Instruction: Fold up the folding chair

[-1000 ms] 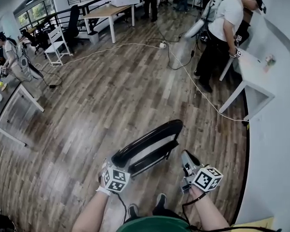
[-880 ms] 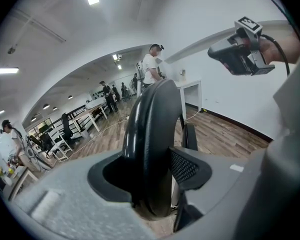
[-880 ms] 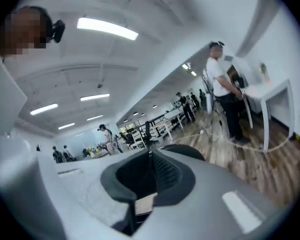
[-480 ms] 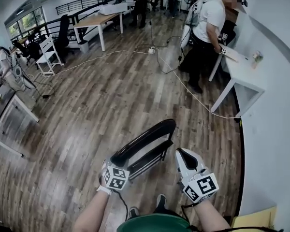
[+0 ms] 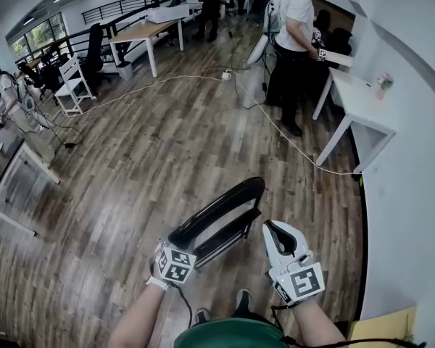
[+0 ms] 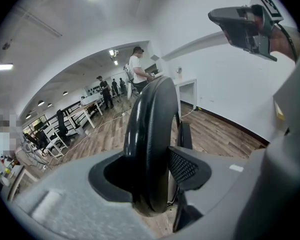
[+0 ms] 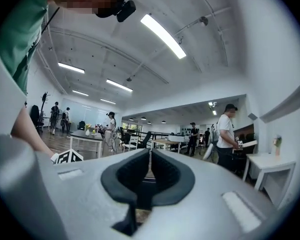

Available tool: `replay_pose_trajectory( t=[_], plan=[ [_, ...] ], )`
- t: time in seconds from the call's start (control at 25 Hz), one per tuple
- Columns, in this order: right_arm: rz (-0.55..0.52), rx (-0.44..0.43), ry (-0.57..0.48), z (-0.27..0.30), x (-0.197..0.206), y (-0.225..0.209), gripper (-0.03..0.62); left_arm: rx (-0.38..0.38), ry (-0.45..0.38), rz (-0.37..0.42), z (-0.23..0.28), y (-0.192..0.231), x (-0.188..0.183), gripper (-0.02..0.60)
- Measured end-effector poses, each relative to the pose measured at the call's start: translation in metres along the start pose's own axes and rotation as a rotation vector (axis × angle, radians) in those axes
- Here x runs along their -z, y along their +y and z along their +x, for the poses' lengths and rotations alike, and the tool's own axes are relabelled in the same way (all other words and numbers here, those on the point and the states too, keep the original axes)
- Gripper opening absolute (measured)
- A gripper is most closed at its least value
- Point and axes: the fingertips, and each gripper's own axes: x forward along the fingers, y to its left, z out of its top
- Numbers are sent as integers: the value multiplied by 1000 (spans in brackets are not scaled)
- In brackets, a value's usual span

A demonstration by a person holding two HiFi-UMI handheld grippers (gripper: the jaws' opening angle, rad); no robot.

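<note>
Our left gripper (image 5: 177,242) clamps curved back rail (image 6: 151,129) of folding chair (image 5: 225,207). Our right gripper (image 5: 275,232) beside chair, apart, jaws pressed together, empty.

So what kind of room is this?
Probably a big shared office or workshop. White desks stand by the wall, a long table has a black office chair near it, and people stand working around the wooden floor.

left gripper (image 5: 177,243): on folding chair (image 5: 225,204) | right gripper (image 5: 277,230): right of folding chair
</note>
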Motion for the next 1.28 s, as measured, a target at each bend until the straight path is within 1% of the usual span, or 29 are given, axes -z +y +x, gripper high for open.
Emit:
replay_pose_trajectory(
  t=[0.28, 0.4, 0.52, 0.84, 1.28],
  plan=[
    [1, -24, -20, -2, -8, 4, 17, 3, 11, -23, -3, -5, 3, 225],
    [-19, -28, -25, -4, -10, 3, 17, -4, 14, -18, -3, -6, 2, 225],
    [-14, -30, -37, -6, -12, -1, 17, -9, 16, -15, -3, -9, 1, 225],
    [-48, -53, -25, -3, -6, -5, 17, -23, 16, -17, -4, -9, 1, 226],
    [-37, -84, -30, 3, -3, -14, 9, -39, 22, -26, -1, -6, -1, 229]
  ],
)
